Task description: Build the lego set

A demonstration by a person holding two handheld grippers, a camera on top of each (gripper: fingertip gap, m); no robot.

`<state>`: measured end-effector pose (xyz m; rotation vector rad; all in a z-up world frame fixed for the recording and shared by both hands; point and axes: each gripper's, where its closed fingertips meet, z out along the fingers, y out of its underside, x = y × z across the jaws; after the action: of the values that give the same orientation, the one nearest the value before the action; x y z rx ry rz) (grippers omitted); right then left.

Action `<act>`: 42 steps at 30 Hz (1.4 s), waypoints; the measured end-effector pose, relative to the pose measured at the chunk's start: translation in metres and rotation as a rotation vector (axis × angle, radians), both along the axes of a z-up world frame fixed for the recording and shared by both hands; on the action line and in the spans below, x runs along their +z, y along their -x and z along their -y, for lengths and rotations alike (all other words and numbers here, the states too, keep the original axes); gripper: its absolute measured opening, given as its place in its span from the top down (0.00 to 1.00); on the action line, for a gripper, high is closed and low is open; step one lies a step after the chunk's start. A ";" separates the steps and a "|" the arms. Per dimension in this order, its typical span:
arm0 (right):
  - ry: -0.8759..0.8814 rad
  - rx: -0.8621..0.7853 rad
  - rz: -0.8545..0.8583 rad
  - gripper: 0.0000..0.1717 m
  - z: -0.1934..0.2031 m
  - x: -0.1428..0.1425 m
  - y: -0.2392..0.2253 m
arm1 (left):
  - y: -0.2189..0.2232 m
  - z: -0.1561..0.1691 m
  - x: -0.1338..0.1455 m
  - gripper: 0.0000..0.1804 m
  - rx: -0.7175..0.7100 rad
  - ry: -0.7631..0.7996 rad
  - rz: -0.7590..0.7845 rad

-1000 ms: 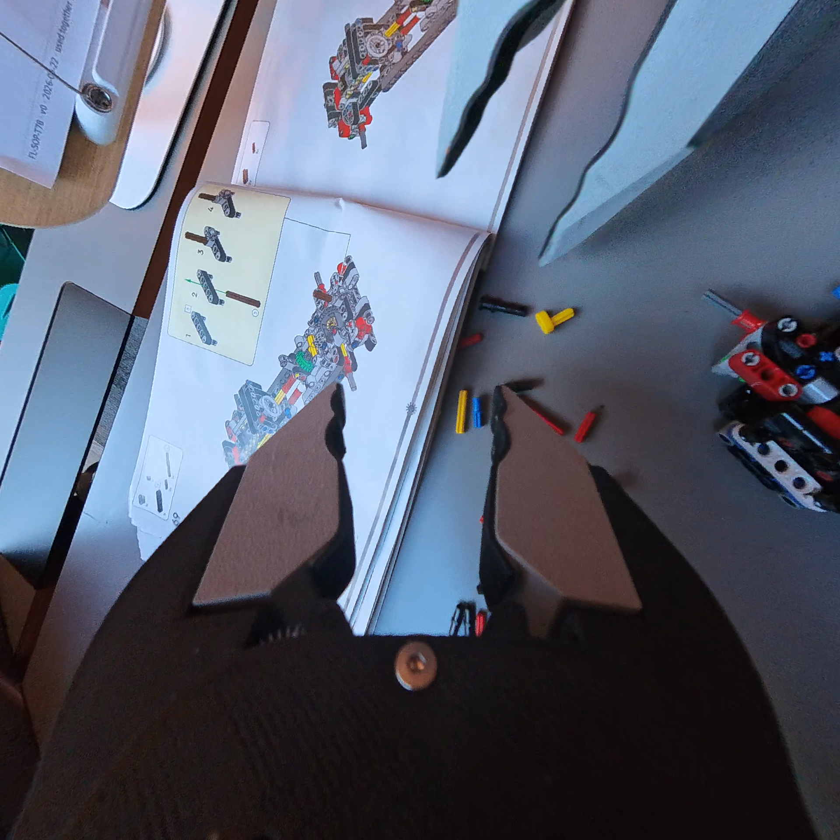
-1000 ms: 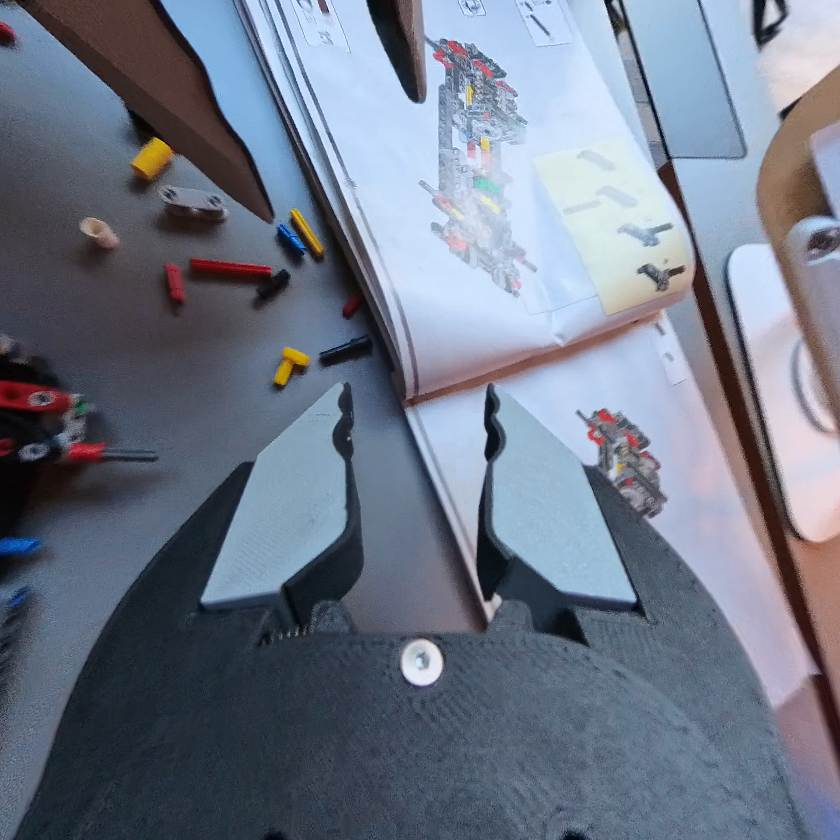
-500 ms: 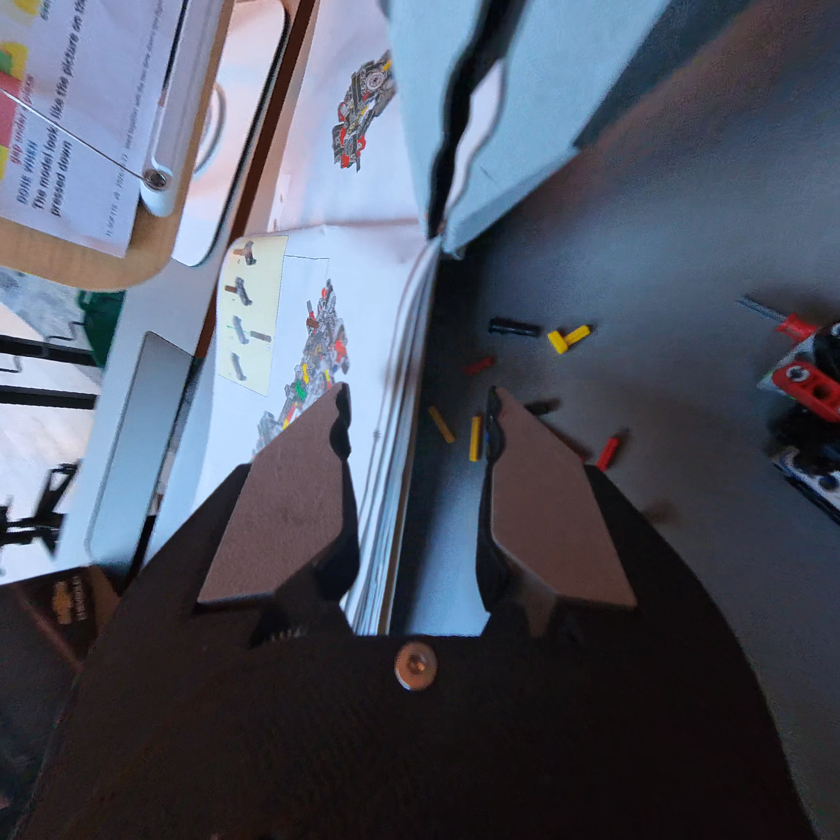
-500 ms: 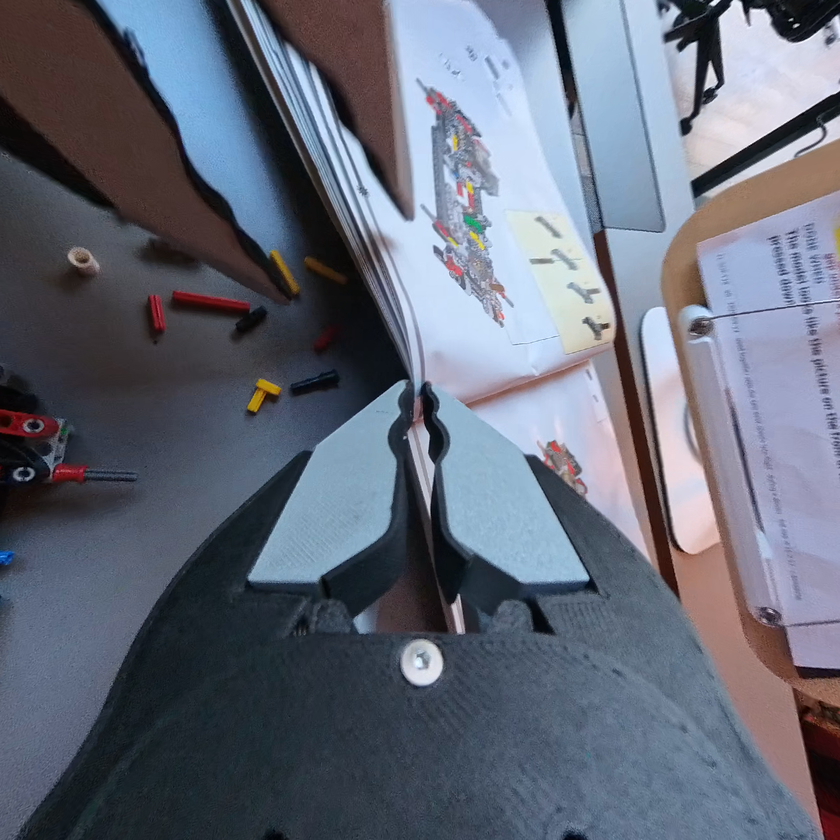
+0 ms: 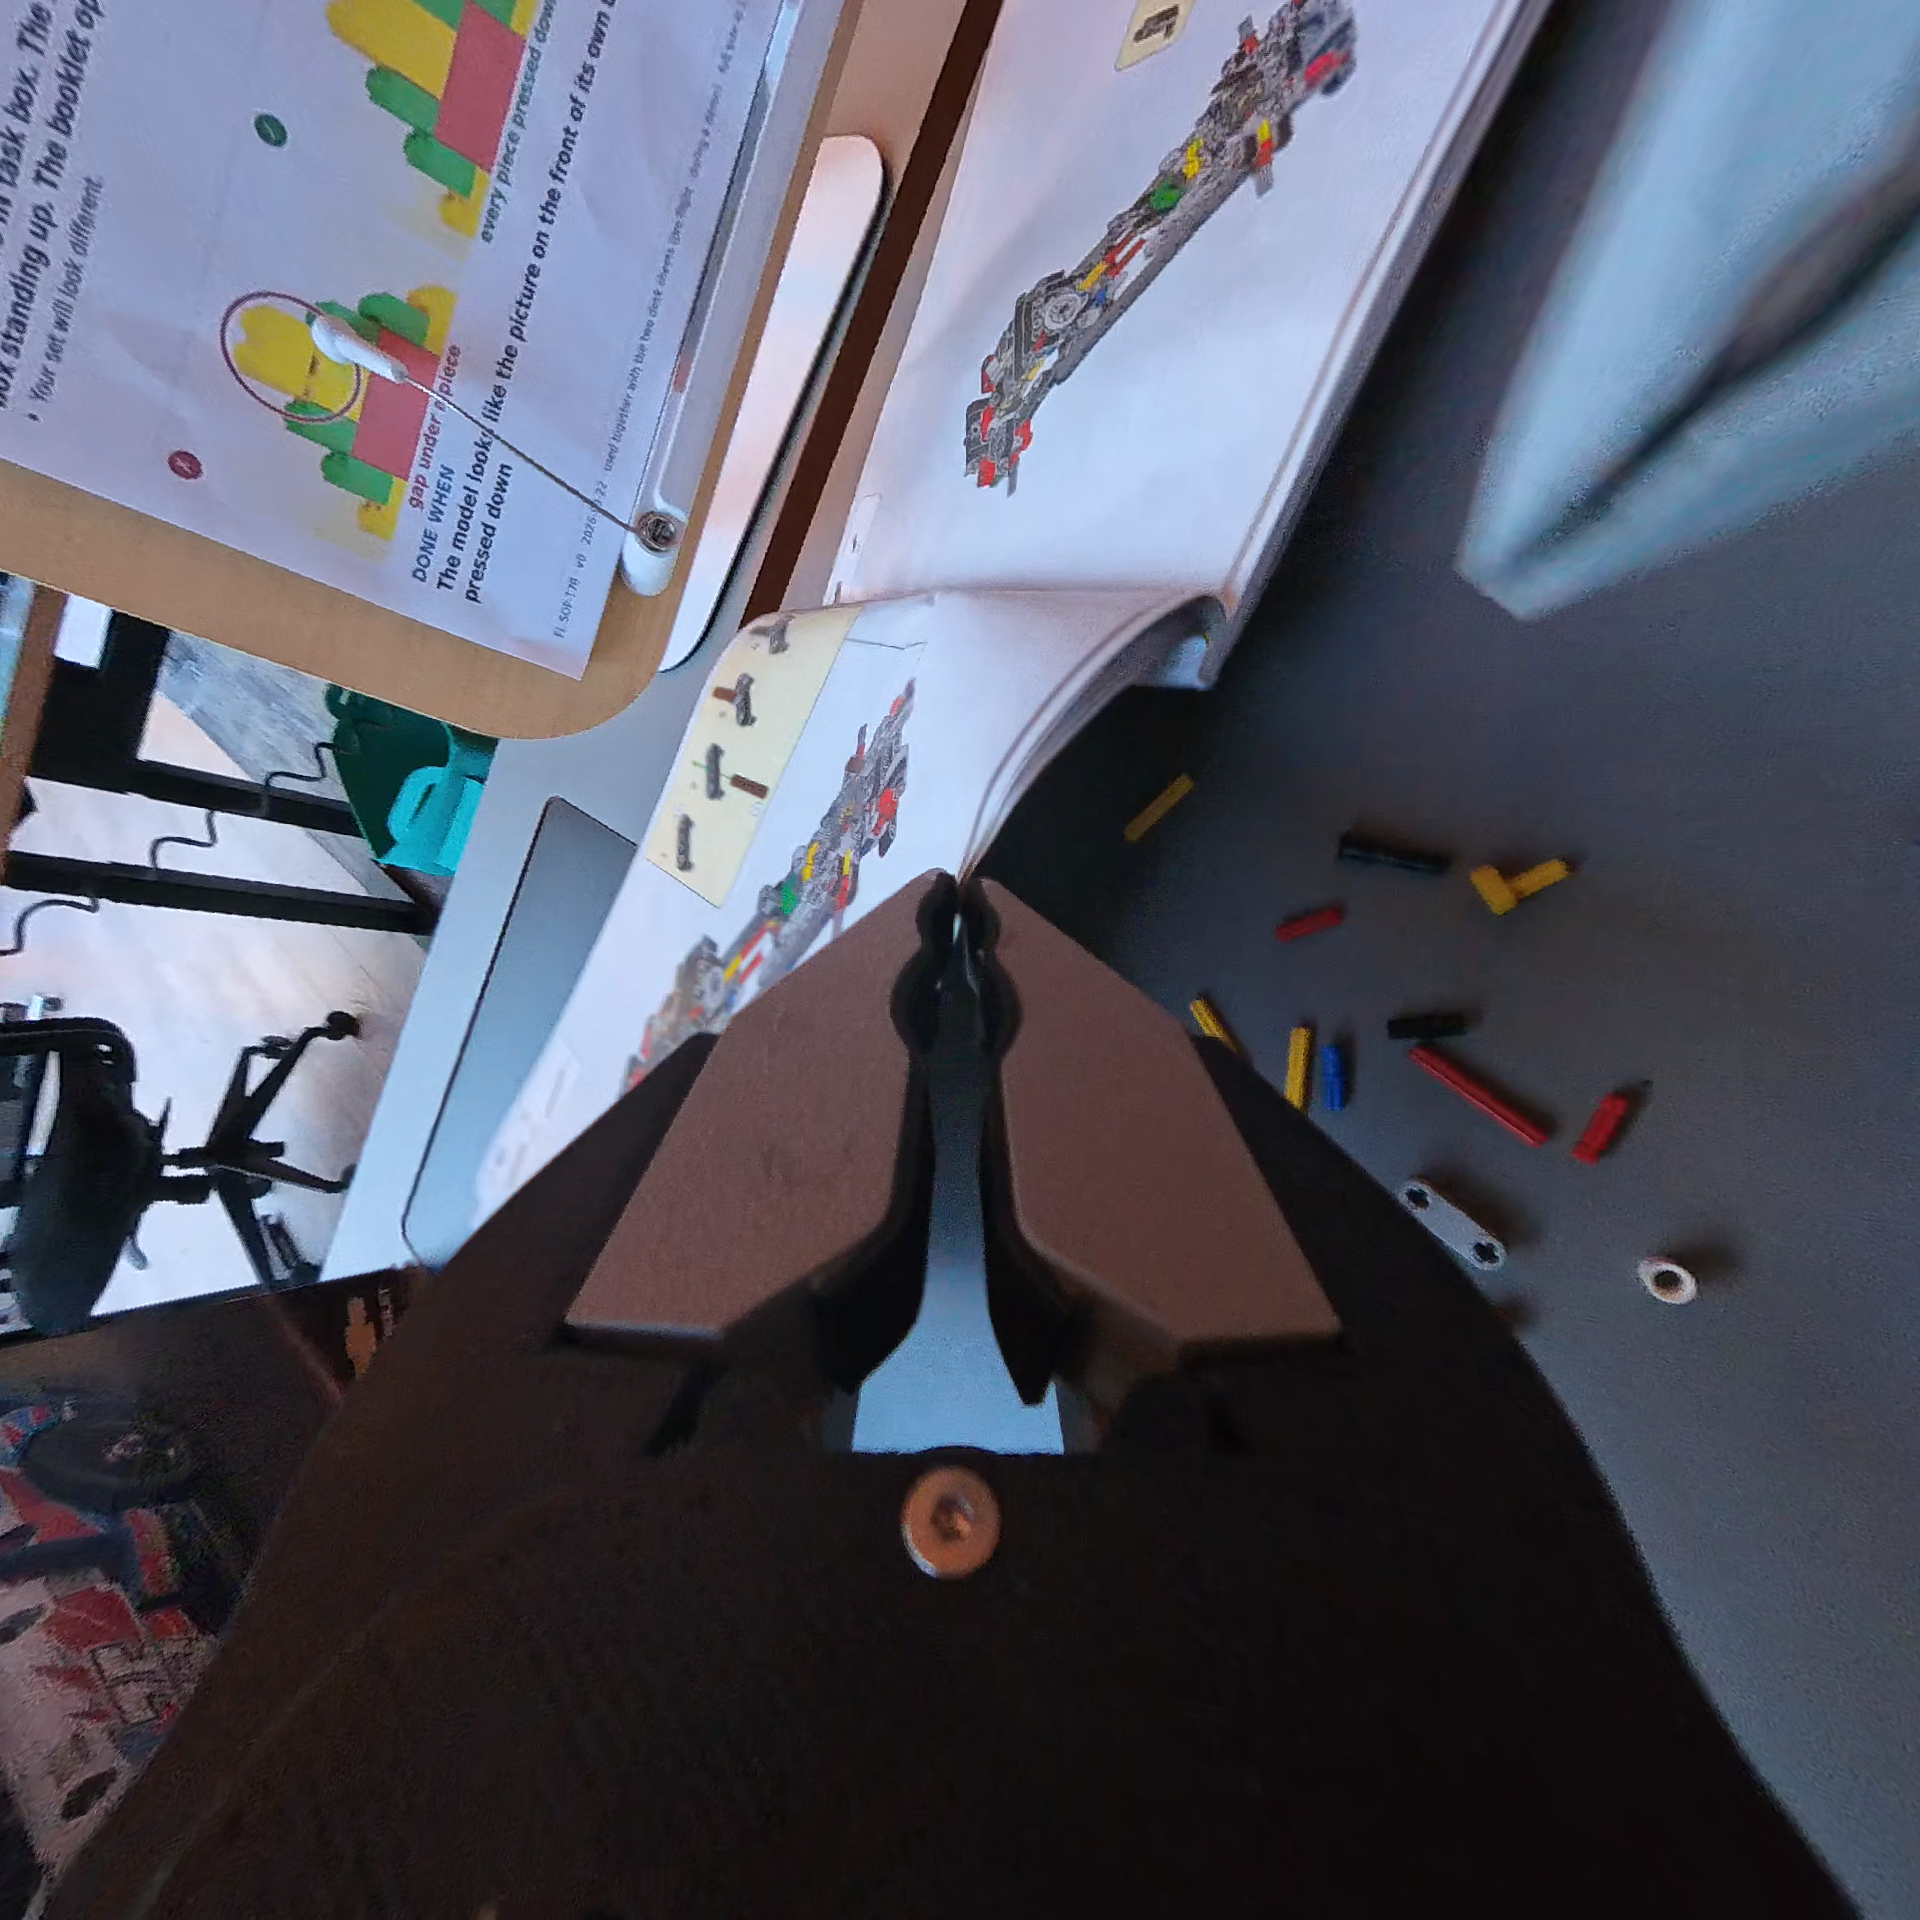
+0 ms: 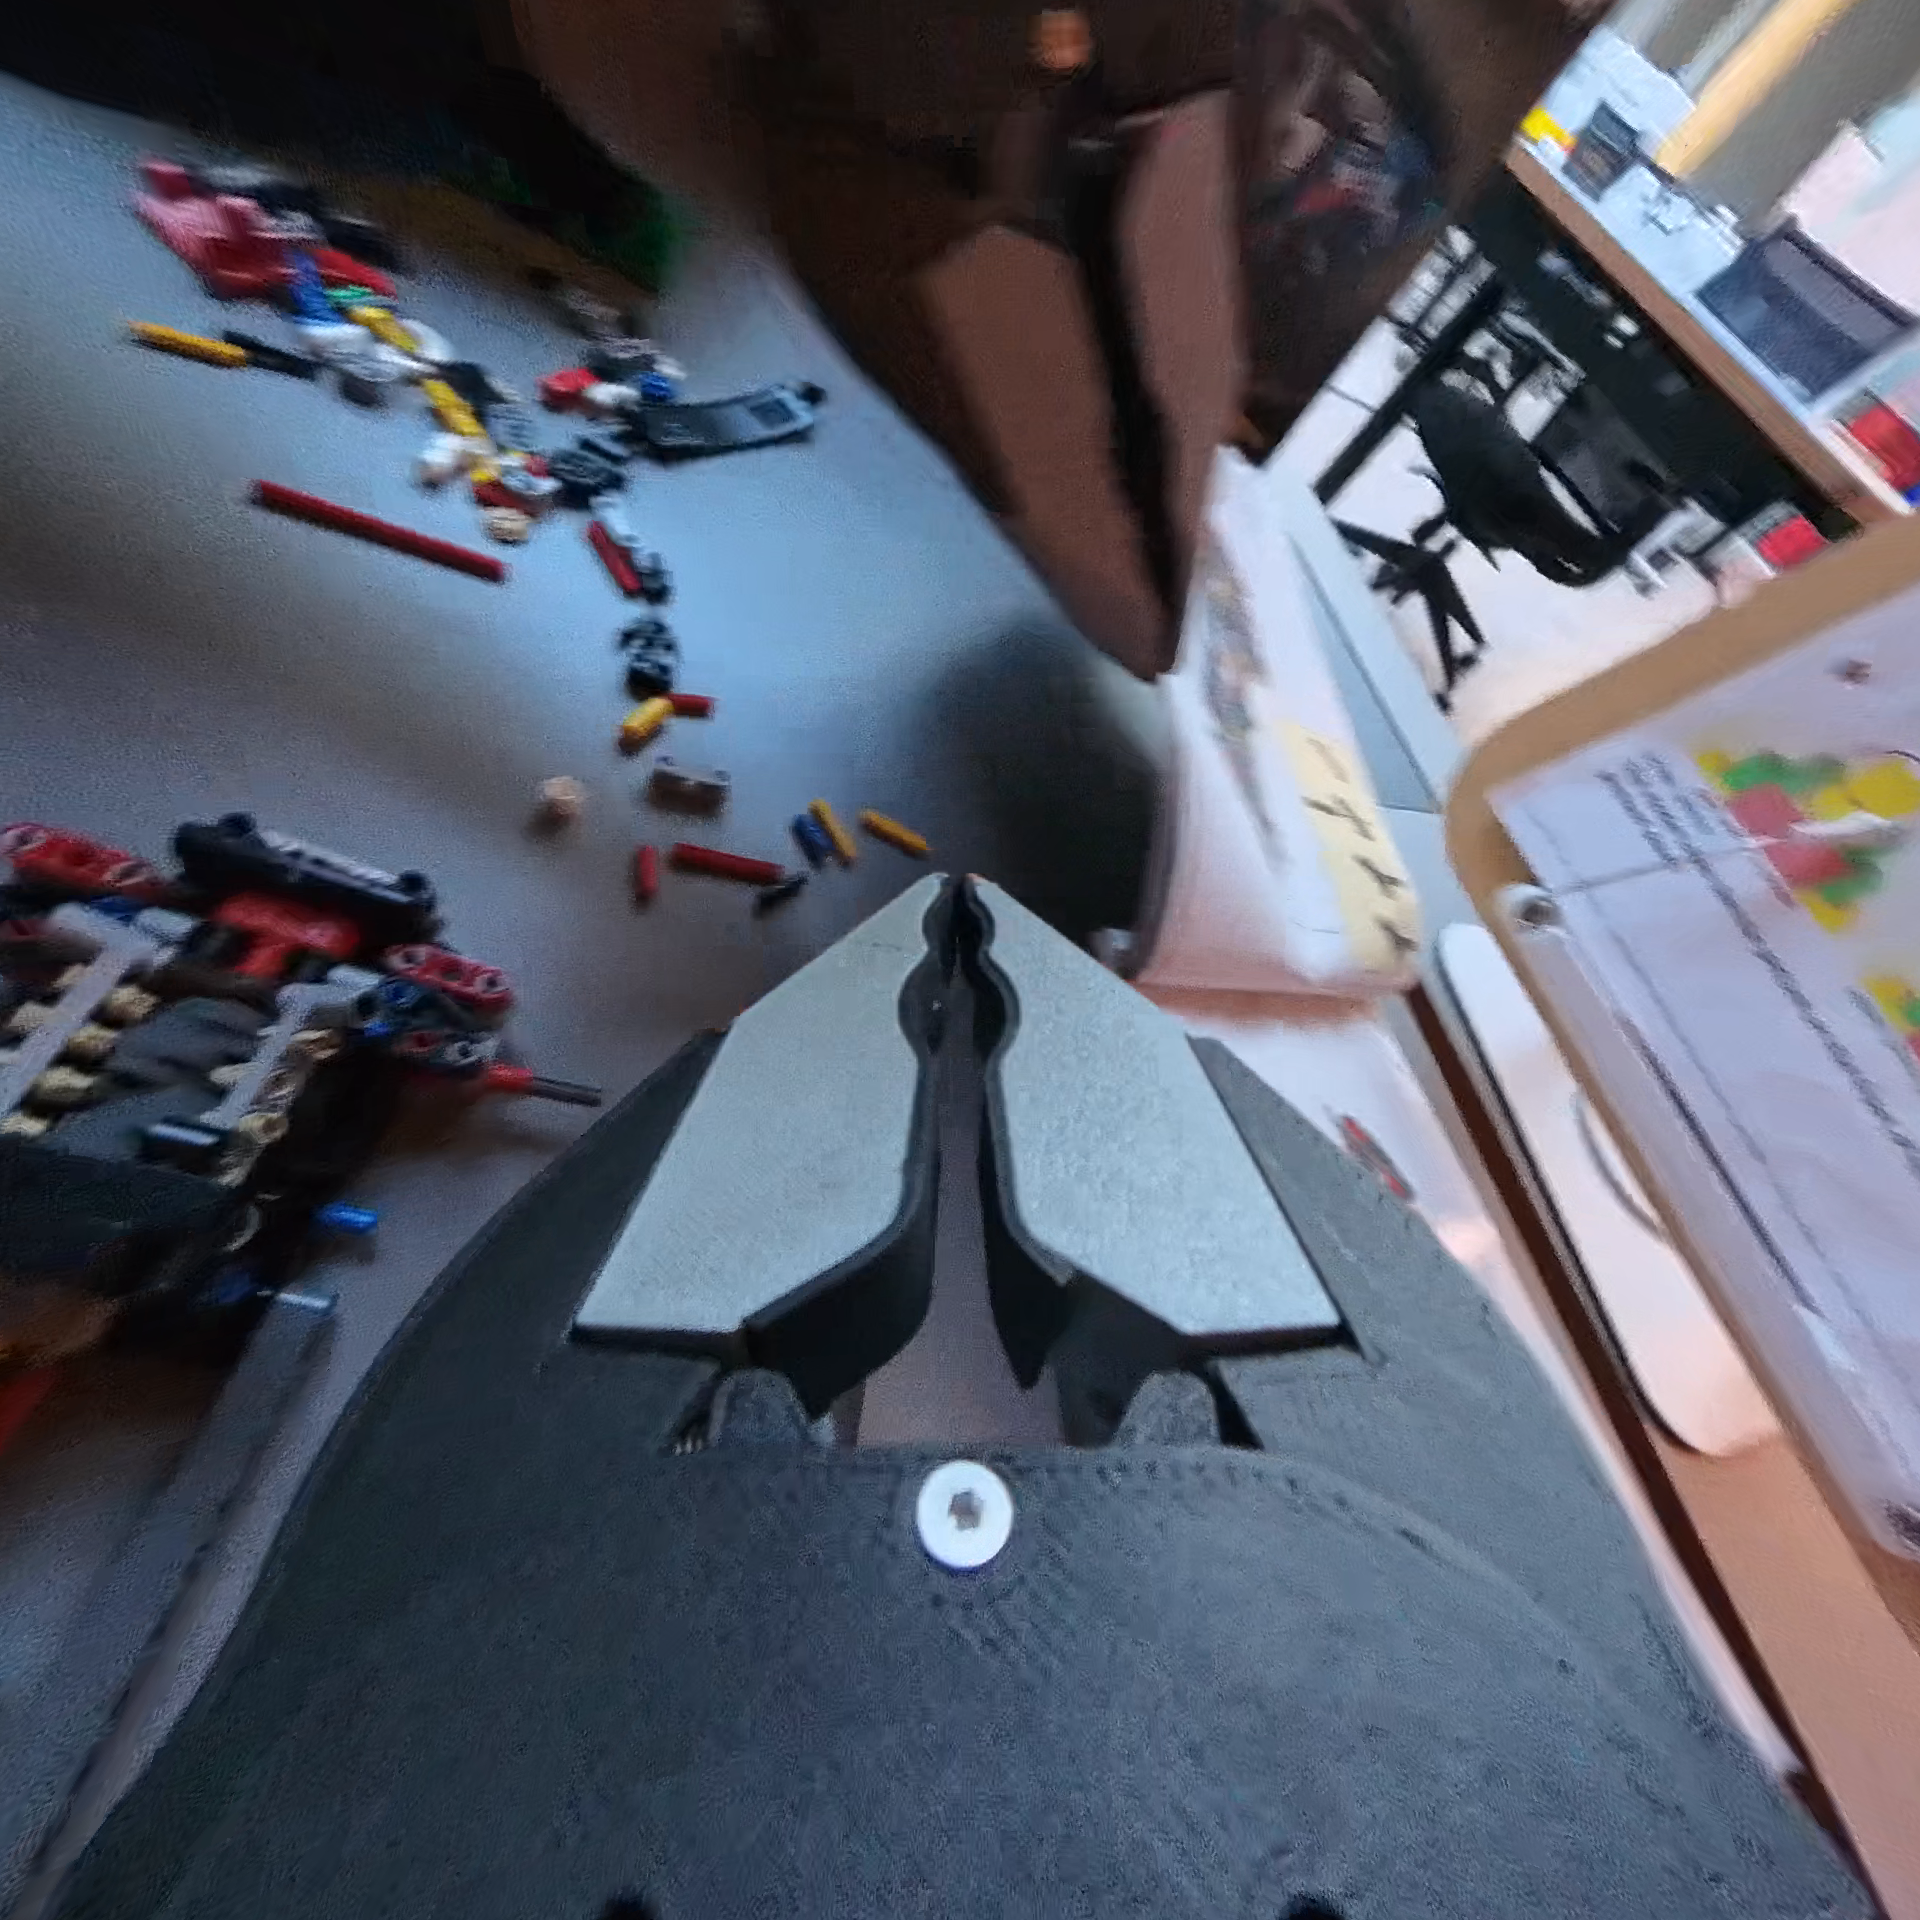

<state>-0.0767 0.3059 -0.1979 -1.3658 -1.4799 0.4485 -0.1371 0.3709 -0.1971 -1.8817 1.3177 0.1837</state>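
Pinched shut with the left gripper [image 5: 961, 899] on the outer edge of the booklet's [image 5: 1091, 416] lifted pages [image 5: 935, 707], hence that arch of paper bowing up off the flat spread instead of creasing. Closed tip to tip at the right gripper [image 6: 958, 894] too, no paper seen between, poised over the grey mat [image 6: 831, 623] just beside the booklet, near loose pins [image 6: 727, 862] and the part-built model [image 6: 260, 987]

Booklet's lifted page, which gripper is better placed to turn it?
Left, probably: the left gripper is shut on the edge of the lifted page; the right gripper is shut, off the paper.
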 end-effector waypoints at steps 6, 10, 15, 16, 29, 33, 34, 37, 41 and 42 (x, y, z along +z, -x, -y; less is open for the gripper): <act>0.145 -0.189 0.233 0.80 -0.045 -0.073 0.006 | -0.009 -0.005 0.010 1.00 0.012 0.047 0.045; 0.247 -0.217 0.189 0.83 -0.058 -0.080 0.021 | -0.007 -0.010 0.013 1.00 0.044 0.041 -0.003; 0.146 -0.288 0.144 0.84 -0.075 -0.075 0.026 | -0.007 -0.017 0.017 1.00 0.050 0.062 0.023; 0.131 -0.296 0.157 0.84 -0.077 -0.078 0.026 | -0.006 -0.018 0.017 1.00 0.054 0.066 0.028; 0.602 -0.164 0.130 1.00 -0.048 -0.092 0.044 | -0.002 -0.018 -0.003 1.00 0.069 0.143 0.059; 0.717 -0.087 0.127 0.99 -0.011 -0.091 0.061 | 0.002 -0.005 -0.021 1.00 0.045 0.185 0.022; 0.717 -0.071 0.135 0.99 -0.003 -0.091 0.066 | 0.003 -0.002 -0.028 1.00 0.038 0.201 0.006; 0.717 -0.029 0.156 0.99 0.018 -0.090 0.078 | 0.009 0.008 -0.053 1.00 0.018 0.238 -0.057; 0.714 -0.038 0.164 0.91 0.017 -0.084 0.073 | 0.013 0.014 -0.066 1.00 0.007 0.266 -0.046; 0.689 -0.063 0.137 0.89 0.010 -0.077 0.067 | 0.015 0.013 -0.067 1.00 0.011 0.265 -0.041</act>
<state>-0.1433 0.2957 -0.2746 -2.0040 -1.4446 0.8931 -0.1518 0.3577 -0.2638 -2.1157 1.4159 0.0545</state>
